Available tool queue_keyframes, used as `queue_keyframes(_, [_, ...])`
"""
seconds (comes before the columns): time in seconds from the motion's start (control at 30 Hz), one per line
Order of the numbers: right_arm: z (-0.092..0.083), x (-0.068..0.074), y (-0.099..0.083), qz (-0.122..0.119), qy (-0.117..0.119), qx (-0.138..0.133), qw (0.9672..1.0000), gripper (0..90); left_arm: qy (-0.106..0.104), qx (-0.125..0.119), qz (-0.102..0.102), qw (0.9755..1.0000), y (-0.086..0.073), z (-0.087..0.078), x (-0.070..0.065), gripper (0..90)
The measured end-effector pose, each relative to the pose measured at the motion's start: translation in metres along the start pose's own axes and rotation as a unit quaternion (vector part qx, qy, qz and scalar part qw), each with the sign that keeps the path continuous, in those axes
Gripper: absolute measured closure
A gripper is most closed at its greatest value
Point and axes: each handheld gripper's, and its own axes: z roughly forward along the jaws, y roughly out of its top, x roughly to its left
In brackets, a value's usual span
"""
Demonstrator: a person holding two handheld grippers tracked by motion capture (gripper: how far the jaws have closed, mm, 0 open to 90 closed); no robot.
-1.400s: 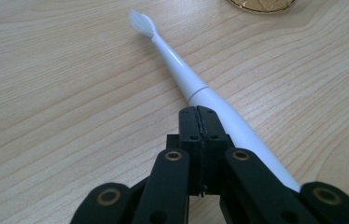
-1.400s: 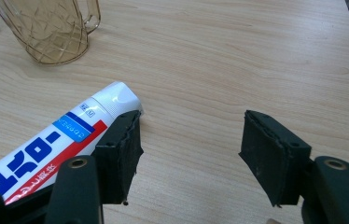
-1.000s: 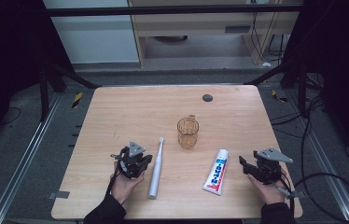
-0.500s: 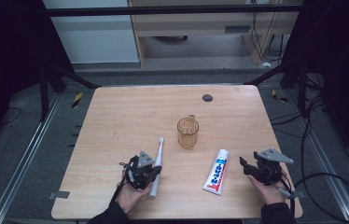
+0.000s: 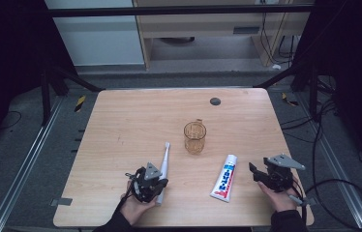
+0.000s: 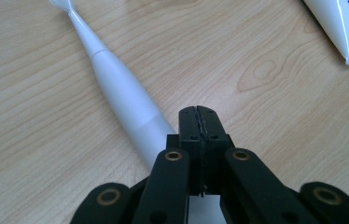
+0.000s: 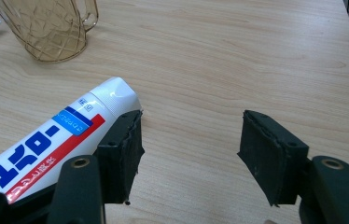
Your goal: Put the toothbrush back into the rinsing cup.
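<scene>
My left gripper [image 6: 198, 112], jaws together and empty, sits just beside the toothbrush [image 6: 116, 88] handle, which lies near-left of the cup [image 5: 194, 137]; descending shut would probably nudge it rolling toward the toothpaste [image 5: 223, 178].

A white plastic toothpaste tube [image 7: 46, 144] lying on the light wooden table carries the only lettering: large blue characters in a non-Latin script on white above a red stripe, and a small blue panel with tiny white print too small to read. No other writing is legible.
</scene>
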Motion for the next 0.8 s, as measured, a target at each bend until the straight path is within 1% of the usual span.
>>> queue_keyframes(0.27, [0.0,0.001,0.0,-0.002,0.0,0.0,1.0,39.1,-0.001,0.005,0.007,1.0,-0.004,-0.003,-0.004,89.7])
queue_keyframes(0.43, [-0.001,0.001,0.0,0.001,0.001,0.0,1.0,39.1,0.0,0.008,0.008,0.9999,-0.006,-0.005,-0.003,89.6])
queue_keyframes(0.63, [-0.001,0.001,0.0,0.002,0.002,0.0,1.0,39.2,-0.001,0.005,0.001,1.0,-0.011,-0.01,0.002,89.6])
queue_keyframes(0.8, [0.0,0.001,0.0,-0.003,0.001,-0.002,1.0,39.3,-0.002,0.006,-0.003,1.0,-0.013,-0.012,0.004,89.6])
